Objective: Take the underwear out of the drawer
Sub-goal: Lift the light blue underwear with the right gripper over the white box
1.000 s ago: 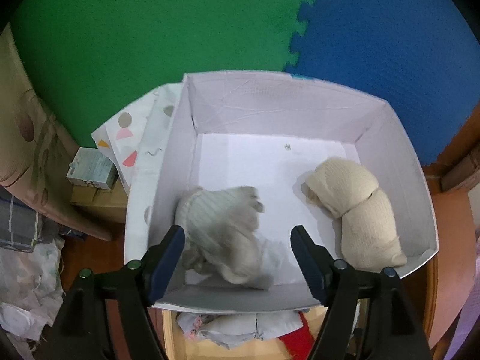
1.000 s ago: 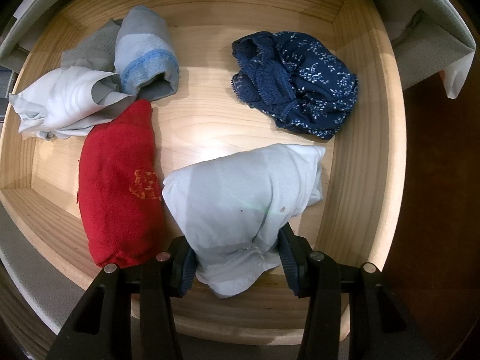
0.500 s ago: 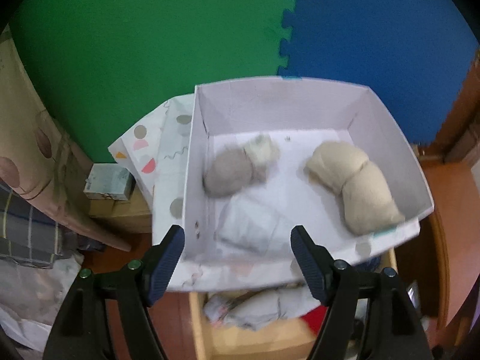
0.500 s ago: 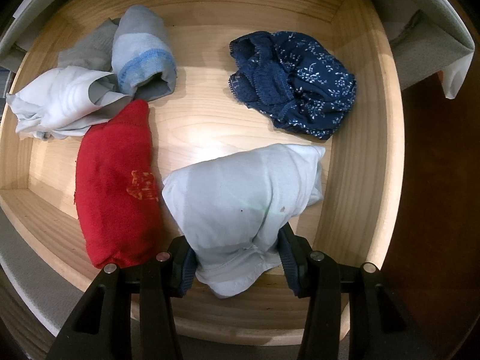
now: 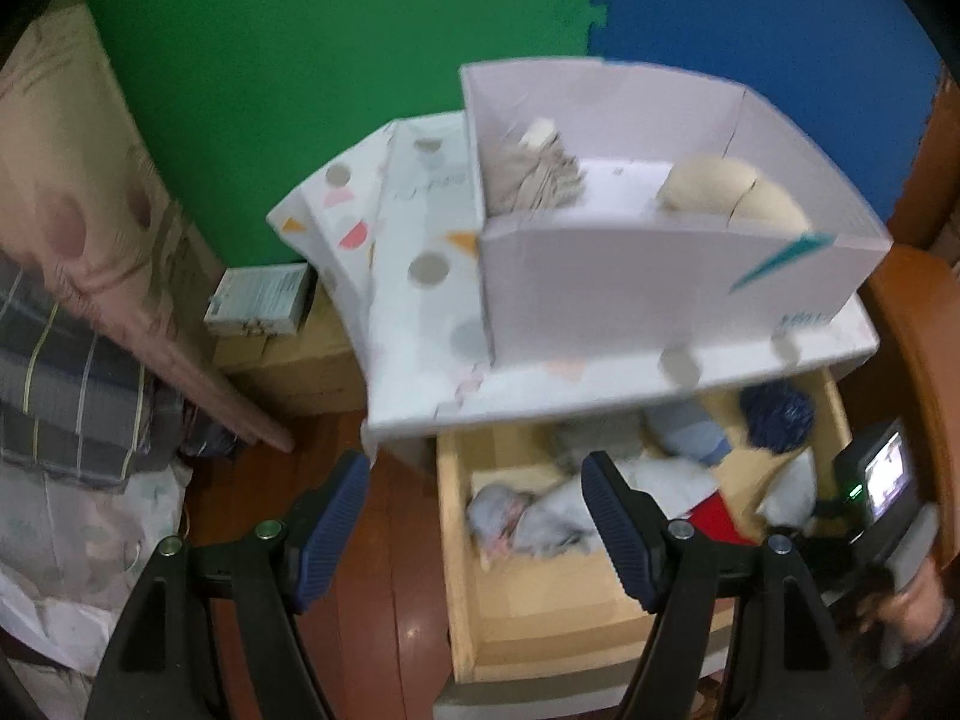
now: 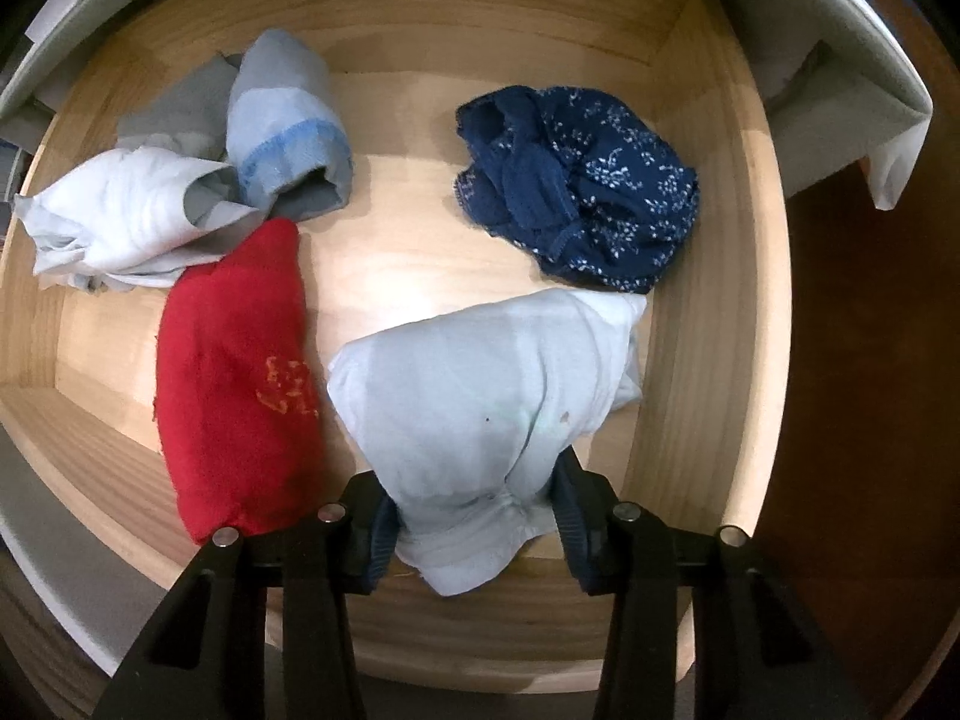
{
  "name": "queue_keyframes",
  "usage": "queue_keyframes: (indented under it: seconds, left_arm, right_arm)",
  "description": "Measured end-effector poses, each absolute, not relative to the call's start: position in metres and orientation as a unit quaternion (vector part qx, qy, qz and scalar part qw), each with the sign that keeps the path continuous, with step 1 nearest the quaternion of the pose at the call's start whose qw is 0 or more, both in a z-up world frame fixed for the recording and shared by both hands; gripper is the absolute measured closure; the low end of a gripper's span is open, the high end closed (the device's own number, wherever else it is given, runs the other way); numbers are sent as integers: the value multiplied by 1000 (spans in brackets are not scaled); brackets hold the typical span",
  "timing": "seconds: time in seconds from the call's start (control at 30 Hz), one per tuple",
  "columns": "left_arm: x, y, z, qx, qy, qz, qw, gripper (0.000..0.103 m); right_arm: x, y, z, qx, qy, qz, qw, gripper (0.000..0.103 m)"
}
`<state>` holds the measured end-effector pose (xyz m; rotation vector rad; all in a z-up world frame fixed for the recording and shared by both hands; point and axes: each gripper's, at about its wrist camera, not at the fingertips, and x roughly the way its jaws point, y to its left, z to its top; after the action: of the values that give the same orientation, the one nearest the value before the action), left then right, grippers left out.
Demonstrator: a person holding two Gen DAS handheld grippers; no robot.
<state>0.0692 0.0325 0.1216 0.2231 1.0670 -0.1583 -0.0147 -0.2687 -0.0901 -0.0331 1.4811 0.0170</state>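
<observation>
Two views, left wrist first. Left gripper (image 5: 474,531) wide open, nothing between the blue pads, pointed down over dark wooden floor (image 5: 384,588) and the near left corner of the open wooden drawer (image 5: 540,600). Ahead of the fingertips, white cardboard box (image 5: 660,294) standing on a dotted white lid or tray (image 5: 420,276); inside the box, a grey-beige rolled piece (image 5: 534,180) at left and a cream rolled piece (image 5: 732,198) at right. Teal stripe and small blue writing on the box's front wall, too blurred to read. Beyond the right finger, in the drawer, pale crumpled underwear, a red piece, a dark blue piece. Far right, part of the other device with a small lit screen (image 5: 888,474), held by a hand (image 5: 912,606). Left of the gripper, a small box (image 5: 258,300) with unreadable print, plaid fabric (image 5: 66,372); green foam mat (image 5: 336,60) and blue foam mat (image 5: 750,18) at top.

Right wrist next. Right gripper (image 6: 474,525) pointing straight down into the drawer (image 6: 708,300), jaws closing on the pale blue underwear (image 6: 480,384), cloth bunched between the pads. Just left of the left finger, red underwear (image 6: 234,396) with an orange embroidered mark, not legible. Ahead and right, navy floral underwear (image 6: 588,180). Ahead and left, grey-blue banded piece (image 6: 288,132) touching a white crumpled piece (image 6: 126,216).
</observation>
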Motion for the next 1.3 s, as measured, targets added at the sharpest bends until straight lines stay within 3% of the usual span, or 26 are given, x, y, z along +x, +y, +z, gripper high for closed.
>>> queue_keyframes:
  seconds: [0.27, 0.53, 1.07, 1.3]
  left_arm:
    - [39, 37, 59, 120, 519, -61, 844, 28]
    - [32, 31, 17, 109, 536, -63, 835, 28]
    - [26, 23, -11, 85, 557, -82, 822, 28]
    - [27, 23, -15, 78, 561, -78, 820, 28]
  right_arm:
    - [-16, -273, -71, 16, 663, 13, 748, 62]
    - [-15, -282, -13, 20, 632, 16, 774, 62]
    - [23, -291, 168, -10, 526, 25, 850, 62]
    - [73, -273, 199, -4, 501, 17, 865, 62]
